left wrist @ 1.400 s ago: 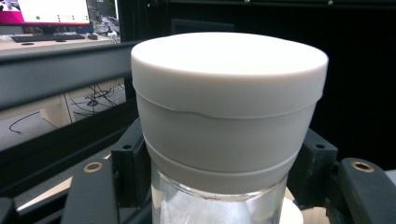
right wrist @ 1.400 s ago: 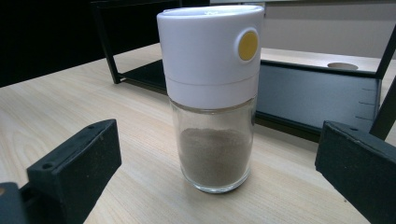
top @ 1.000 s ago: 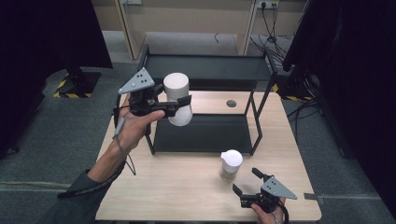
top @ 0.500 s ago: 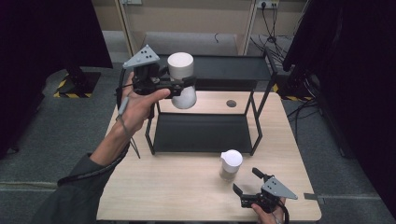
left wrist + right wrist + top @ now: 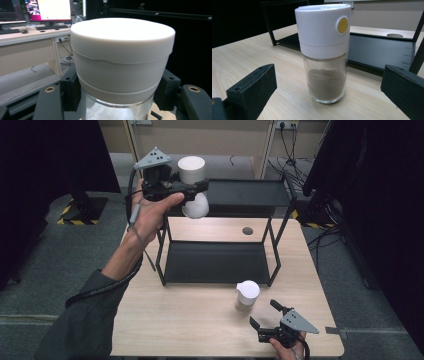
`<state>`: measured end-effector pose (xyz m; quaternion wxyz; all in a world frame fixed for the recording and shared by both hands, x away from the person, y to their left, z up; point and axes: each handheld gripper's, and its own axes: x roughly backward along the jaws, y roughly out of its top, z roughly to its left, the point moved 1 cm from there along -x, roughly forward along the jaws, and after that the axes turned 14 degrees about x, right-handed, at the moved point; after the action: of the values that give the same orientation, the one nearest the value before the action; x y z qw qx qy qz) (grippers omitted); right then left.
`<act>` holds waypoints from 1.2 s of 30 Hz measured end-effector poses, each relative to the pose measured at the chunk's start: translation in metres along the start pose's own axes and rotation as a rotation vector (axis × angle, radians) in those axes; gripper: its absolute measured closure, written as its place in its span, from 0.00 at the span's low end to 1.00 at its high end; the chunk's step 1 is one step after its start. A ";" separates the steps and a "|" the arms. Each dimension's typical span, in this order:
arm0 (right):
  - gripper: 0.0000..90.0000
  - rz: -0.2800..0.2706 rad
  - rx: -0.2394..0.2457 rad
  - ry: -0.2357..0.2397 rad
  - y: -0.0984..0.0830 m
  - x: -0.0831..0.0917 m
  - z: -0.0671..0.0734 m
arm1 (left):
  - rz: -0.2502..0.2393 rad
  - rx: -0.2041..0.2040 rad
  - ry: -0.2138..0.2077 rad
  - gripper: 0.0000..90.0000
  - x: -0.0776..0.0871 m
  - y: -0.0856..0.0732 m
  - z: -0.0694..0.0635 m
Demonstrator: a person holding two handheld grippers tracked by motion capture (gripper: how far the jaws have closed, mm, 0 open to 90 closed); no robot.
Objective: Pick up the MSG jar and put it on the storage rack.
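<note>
My left gripper (image 5: 196, 189) is shut on a white-capped glass jar (image 5: 192, 185), held in the air above the left end of the black two-tier rack (image 5: 270, 227). In the left gripper view the jar (image 5: 120, 62) sits clamped between both jaws just under its cap. A second jar (image 5: 247, 296) with a white cap and brown powder stands on the wooden table (image 5: 180, 320) in front of the rack. My right gripper (image 5: 266, 315) rests open near the table's front edge, just short of that jar. The right gripper view shows this jar (image 5: 324, 52) upright ahead of the spread jaws, untouched.
The rack's top shelf (image 5: 245, 192) and bottom shelf (image 5: 215, 262) carry nothing. A round cable hole (image 5: 247, 230) sits in the table behind the rack. Dark curtains flank both sides, and a grey floor (image 5: 55, 250) lies past the table's left edge.
My left gripper has lifted the white-capped jar up and back, from mid-rack height to above the top shelf's left end. The right gripper and the powder jar have stayed put.
</note>
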<state>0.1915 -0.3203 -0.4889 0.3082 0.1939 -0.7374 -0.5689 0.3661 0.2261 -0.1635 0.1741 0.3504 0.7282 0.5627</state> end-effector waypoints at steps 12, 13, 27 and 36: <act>0.01 -0.002 -0.006 -0.001 0.000 0.001 0.000 | -0.028 -0.013 0.116 0.39 -0.030 0.015 -0.003; 0.01 -0.002 -0.006 -0.001 0.000 0.001 0.000 | -0.026 -0.012 0.126 0.39 -0.033 0.016 -0.003; 0.01 -0.008 -0.006 -0.002 -0.001 0.002 -0.001 | -0.060 0.002 0.230 0.39 -0.059 0.015 0.000; 0.01 -0.009 -0.007 -0.001 -0.001 0.002 -0.001 | -0.067 0.010 0.279 0.39 -0.066 0.008 0.005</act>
<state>0.1909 -0.3222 -0.4890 0.3059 0.1960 -0.7347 -0.5729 0.4177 0.1837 -0.1664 0.0879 0.2454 0.7594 0.5961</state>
